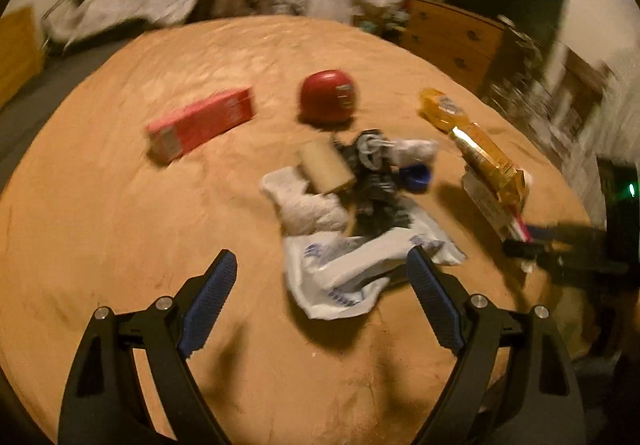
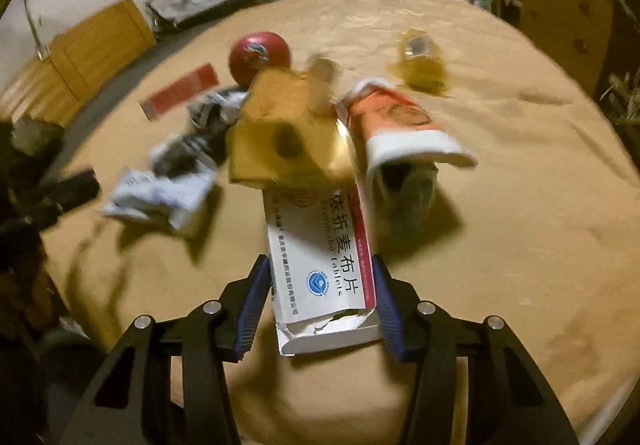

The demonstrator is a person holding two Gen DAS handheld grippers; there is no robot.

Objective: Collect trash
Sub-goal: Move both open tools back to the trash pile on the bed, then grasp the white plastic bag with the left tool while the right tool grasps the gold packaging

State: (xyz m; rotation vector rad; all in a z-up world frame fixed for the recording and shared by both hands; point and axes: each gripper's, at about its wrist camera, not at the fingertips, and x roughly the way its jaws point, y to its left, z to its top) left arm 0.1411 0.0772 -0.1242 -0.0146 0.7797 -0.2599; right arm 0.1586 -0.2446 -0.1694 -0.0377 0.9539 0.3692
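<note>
While the right tool [image 2: 320, 285] brackets the white box [image 2: 320, 269], pads at its sides, grip uncertain, the left tool [image 1: 322, 269] hangs open over a plastic bag [image 1: 352, 269]. Beyond the box: gold wrapper [image 2: 280, 141], orange tube [image 2: 396, 125], red ball [image 2: 258, 55], on a tan bed [image 2: 520, 185].

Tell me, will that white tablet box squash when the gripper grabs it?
Probably a bit. The white tablet box is thin cardboard with its near end torn open, so it may cave in between the right gripper. It looks light and likely empty. Being flat, it should not roll.
</note>
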